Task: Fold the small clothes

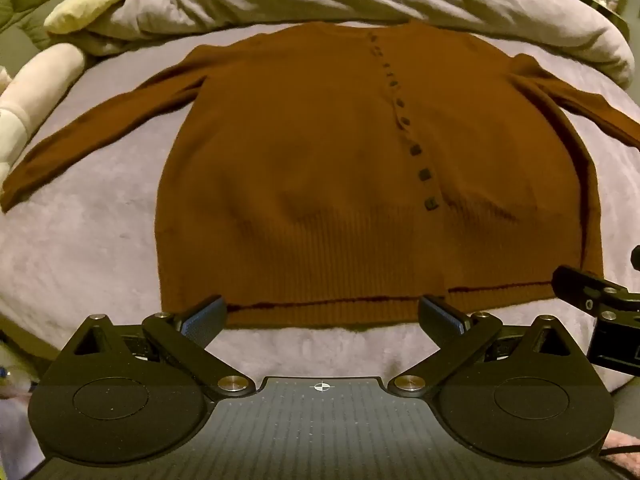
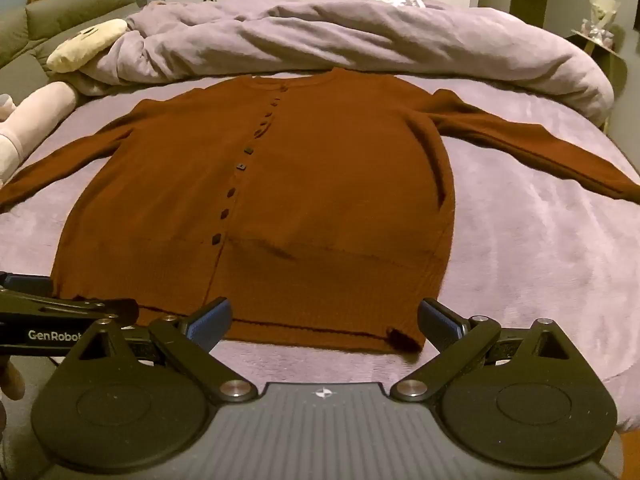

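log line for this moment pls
brown buttoned knit cardigan: flat, unfolded on purple bed cover | left gripper: open, empty | right gripper: open, empty

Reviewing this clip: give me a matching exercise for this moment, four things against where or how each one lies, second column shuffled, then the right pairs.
Things:
1. brown cardigan
2. rumpled duvet
3. cream plush toy
4. left hand-held gripper

Places or states:
A. bunched along the far side of the bed
B. jaws wide open, nothing between them, near the hem
C. spread flat, buttoned, sleeves out to both sides
D. at the far left, beside the duvet's end

Pairs: 1-C, 2-A, 3-D, 4-B
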A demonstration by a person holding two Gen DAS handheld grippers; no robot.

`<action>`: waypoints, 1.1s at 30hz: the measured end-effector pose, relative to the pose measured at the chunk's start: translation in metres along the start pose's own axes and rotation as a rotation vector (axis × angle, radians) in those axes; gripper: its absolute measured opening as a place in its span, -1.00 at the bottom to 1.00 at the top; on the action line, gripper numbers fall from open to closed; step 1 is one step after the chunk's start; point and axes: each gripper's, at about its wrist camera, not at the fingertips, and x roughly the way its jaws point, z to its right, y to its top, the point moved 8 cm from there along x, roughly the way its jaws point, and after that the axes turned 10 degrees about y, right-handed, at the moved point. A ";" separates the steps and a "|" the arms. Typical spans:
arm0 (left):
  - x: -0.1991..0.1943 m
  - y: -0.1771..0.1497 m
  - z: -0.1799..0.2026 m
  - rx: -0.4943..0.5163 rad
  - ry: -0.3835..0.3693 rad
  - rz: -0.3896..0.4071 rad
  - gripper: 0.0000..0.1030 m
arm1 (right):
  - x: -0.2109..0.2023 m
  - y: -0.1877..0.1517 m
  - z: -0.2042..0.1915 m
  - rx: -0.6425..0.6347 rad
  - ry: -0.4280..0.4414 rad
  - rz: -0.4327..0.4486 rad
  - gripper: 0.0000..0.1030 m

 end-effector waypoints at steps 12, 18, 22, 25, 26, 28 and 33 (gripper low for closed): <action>0.004 0.003 0.009 0.002 0.000 -0.011 1.00 | 0.006 -0.001 0.006 0.022 0.019 -0.008 0.92; 0.012 0.005 0.005 -0.016 -0.031 -0.008 1.00 | 0.011 -0.002 0.012 0.052 0.030 -0.015 0.92; 0.015 0.008 0.008 -0.025 -0.046 -0.008 1.00 | 0.012 0.000 0.013 0.079 0.081 0.002 0.92; 0.016 0.011 0.011 -0.035 -0.069 -0.012 1.00 | 0.013 0.002 0.014 0.088 0.106 0.013 0.92; 0.016 0.013 0.011 -0.039 -0.074 -0.010 1.00 | 0.014 0.003 0.015 0.092 0.115 0.017 0.92; 0.016 0.017 0.011 -0.052 -0.085 0.003 1.00 | 0.014 0.005 0.019 0.121 0.142 0.030 0.92; 0.022 0.041 0.005 -0.088 -0.066 0.075 1.00 | 0.012 0.020 0.070 0.304 0.172 0.126 0.92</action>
